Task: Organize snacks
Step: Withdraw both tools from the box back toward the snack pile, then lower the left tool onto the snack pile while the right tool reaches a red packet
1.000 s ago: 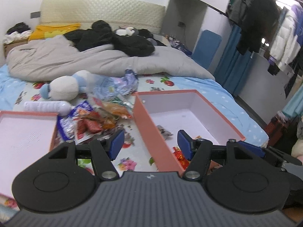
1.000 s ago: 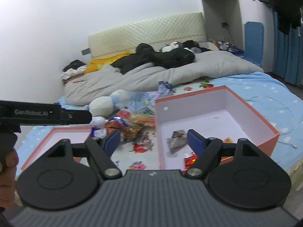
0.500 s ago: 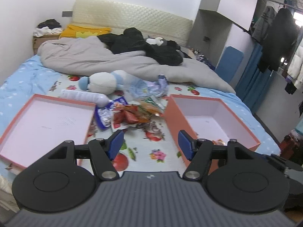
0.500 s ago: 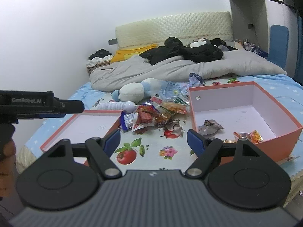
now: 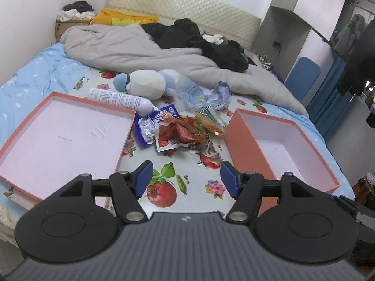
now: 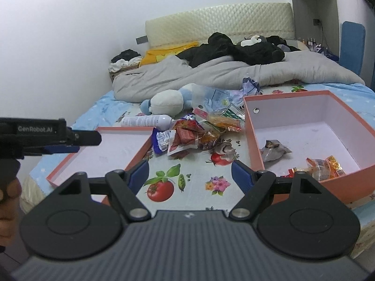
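A pile of snack packets point(image 5: 180, 131) lies on the fruit-print sheet between a shallow pink lid point(image 5: 58, 140) on the left and a deep orange box point(image 5: 281, 147) on the right. In the right wrist view the pile point(image 6: 194, 135) sits ahead, and the box point(image 6: 311, 138) holds a grey packet point(image 6: 274, 149) and orange packets point(image 6: 323, 164). My left gripper point(image 5: 186, 179) is open and empty, short of the pile. My right gripper point(image 6: 189, 175) is open and empty, also short of it. The left gripper's body shows at the left of the right wrist view point(image 6: 46, 135).
A white spray can point(image 5: 121, 98), a plush toy point(image 5: 145, 84) and crumpled plastic bags point(image 5: 206, 93) lie behind the pile. A grey duvet point(image 5: 140, 53) with black clothes covers the far bed. A blue chair point(image 5: 302, 79) stands at the right.
Both grippers have pulled back and swung left from over the orange box; the lid and the snack pile now sit in the middle of both views. Jaws stayed open.
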